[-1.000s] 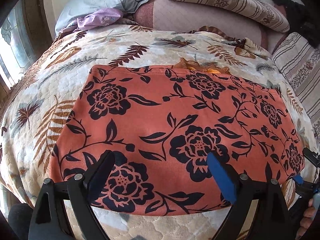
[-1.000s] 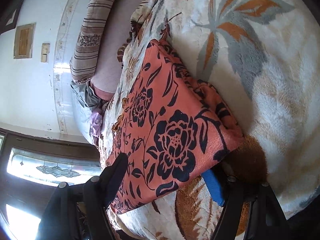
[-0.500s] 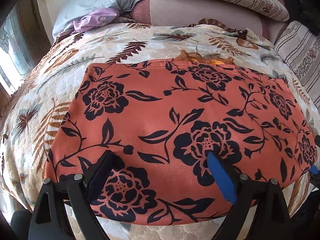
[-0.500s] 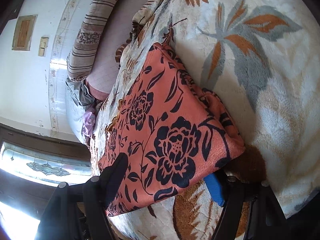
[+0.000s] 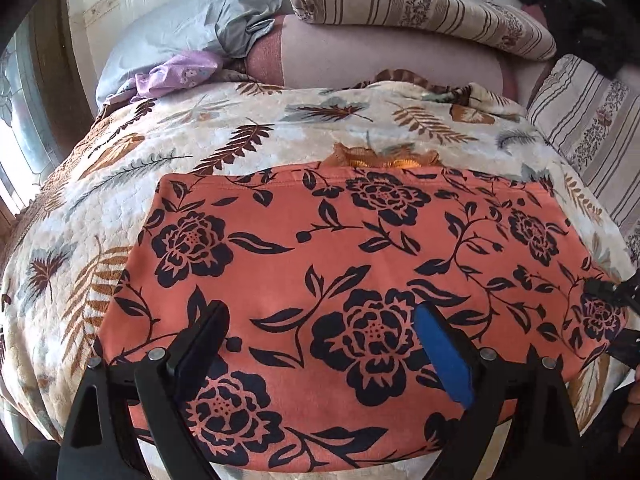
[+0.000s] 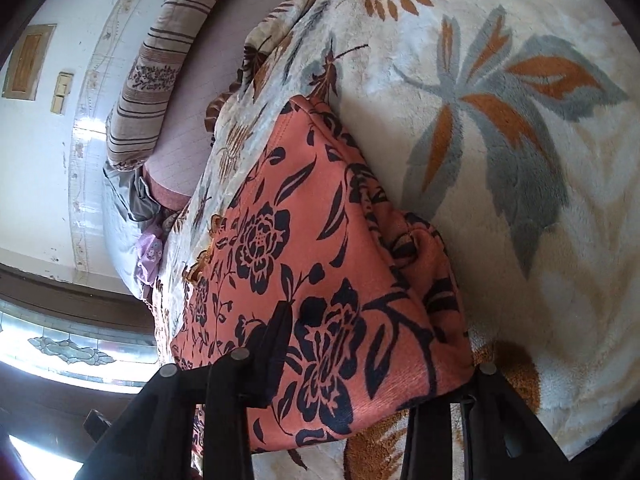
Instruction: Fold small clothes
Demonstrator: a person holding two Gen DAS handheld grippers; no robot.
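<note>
A: Where is the cloth?

B: The orange flowered cloth [image 5: 352,272] lies flat on the leafy blanket [image 5: 248,136] on the bed, near the front edge. It looks folded over once already.

A: Which way does it go?

B: In the left view its long side runs left to right, along the bed edge. The short side points away, toward the striped pillows [image 5: 420,4].

A: What are the fingers doing?

B: The left gripper [image 5: 320,344] has its fingers wide apart above the near edge, holding nothing. The right gripper [image 6: 380,356] is at the right corner. One finger sits on top of the cloth and the other is under the corner. They are still apart, not squeezing.

A: What could go wrong?

B: I think the right side is thick and bunchy, so the fingers may grab only the top layer. Then the fold slips open. The fluffy blanket could also get pinched and pulled up. If only one hand lifts, the cloth goes crooked.
</note>
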